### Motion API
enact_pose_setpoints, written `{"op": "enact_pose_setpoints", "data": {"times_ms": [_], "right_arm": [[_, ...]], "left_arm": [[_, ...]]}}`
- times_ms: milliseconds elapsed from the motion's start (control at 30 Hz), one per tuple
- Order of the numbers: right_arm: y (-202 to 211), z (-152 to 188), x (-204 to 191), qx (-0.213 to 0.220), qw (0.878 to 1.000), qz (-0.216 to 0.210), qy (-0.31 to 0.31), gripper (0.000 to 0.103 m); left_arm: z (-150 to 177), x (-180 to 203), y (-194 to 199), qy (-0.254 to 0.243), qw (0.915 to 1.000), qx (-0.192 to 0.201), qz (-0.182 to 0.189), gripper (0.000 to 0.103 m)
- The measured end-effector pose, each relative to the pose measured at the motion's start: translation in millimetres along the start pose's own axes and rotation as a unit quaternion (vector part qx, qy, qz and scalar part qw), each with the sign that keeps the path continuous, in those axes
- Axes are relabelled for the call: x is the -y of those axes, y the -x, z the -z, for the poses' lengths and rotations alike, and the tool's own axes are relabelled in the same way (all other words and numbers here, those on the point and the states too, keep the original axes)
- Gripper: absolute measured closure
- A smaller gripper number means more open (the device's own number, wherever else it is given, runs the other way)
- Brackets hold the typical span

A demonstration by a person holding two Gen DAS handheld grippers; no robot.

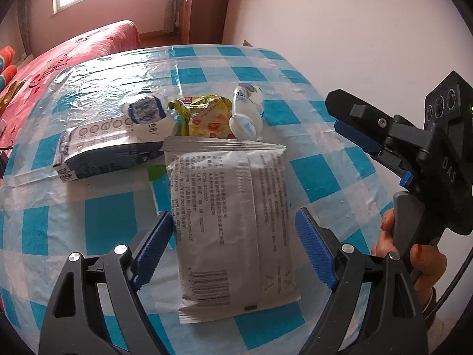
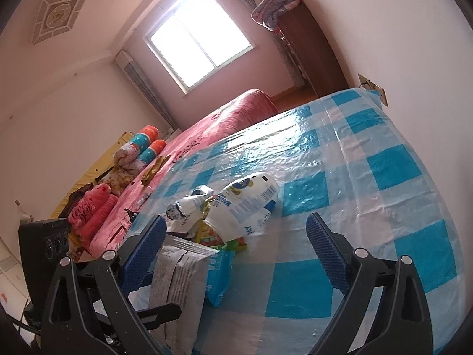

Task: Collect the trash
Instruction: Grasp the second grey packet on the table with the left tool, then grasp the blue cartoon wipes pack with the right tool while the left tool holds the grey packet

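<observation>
A pile of trash lies on the blue-and-white checked table [image 1: 88,222]. Nearest is a grey foil packet [image 1: 233,207] lying flat. My left gripper [image 1: 233,222] is open and straddles it, a blue pad close to each long edge, neither pressing. Behind the packet lie a flattened dark-blue milk carton [image 1: 109,151], a crumpled white bottle [image 1: 145,111], a yellow snack wrapper [image 1: 207,115] and a white bottle [image 1: 246,109]. My right gripper [image 2: 236,224] hangs open over the table with nothing held. The white bottle [image 2: 245,204] and grey packet [image 2: 180,272] lie ahead of it to the left.
A person's hand [image 1: 414,254] holds the right gripper's handle at the table's right edge. A bed with a pink cover [image 2: 207,127] and rolled pillows [image 2: 139,151] stands beyond the table's left side. A white wall borders the table on the right. A blue packet [image 2: 220,275] peeks from under the grey one.
</observation>
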State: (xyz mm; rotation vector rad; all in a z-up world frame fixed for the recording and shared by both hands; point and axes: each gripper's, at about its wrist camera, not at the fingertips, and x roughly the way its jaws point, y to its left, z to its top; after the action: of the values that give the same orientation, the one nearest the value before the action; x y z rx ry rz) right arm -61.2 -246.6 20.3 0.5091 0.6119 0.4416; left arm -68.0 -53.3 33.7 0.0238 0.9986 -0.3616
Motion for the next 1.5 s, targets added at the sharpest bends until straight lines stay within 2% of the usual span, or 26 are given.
{"op": "enact_pose_setpoints", "data": {"times_ms": [333, 433, 567, 967, 1233, 1500], "right_arm": [[-9.9, 1.1, 2.0, -0.014, 1.000, 0.000, -0.003, 0.009], [-12.5, 1.9, 2.8, -0.019, 1.000, 0.000, -0.005, 0.009], [-17.9, 3.6, 4.4, -0.030, 1.000, 0.001, -0.007, 0.009], [-30.8, 9.2, -2.3, -0.066, 0.998, 0.012, 0.009, 0.009], [-45.6, 16.2, -20.1, -0.100, 0.993, 0.024, 0.053, 0.009], [-60.1, 24.8, -37.4, -0.126, 0.989, 0.015, 0.076, 0.009]], "left_arm": [[-2.2, 6.8, -14.5, -0.012, 0.9995, -0.024, -0.017, 0.018], [-3.5, 6.6, -16.3, -0.013, 0.9993, -0.020, -0.030, 0.018], [-3.0, 0.2, -15.6, 0.001, 0.9996, -0.012, -0.025, 0.021], [4.8, -35.0, -1.9, 0.052, 0.9983, 0.008, -0.023, 0.024], [13.2, -64.5, 12.9, 0.079, 0.9958, 0.018, -0.044, 0.025], [15.8, -87.3, 27.7, 0.094, 0.9925, 0.031, -0.073, 0.026]]}}
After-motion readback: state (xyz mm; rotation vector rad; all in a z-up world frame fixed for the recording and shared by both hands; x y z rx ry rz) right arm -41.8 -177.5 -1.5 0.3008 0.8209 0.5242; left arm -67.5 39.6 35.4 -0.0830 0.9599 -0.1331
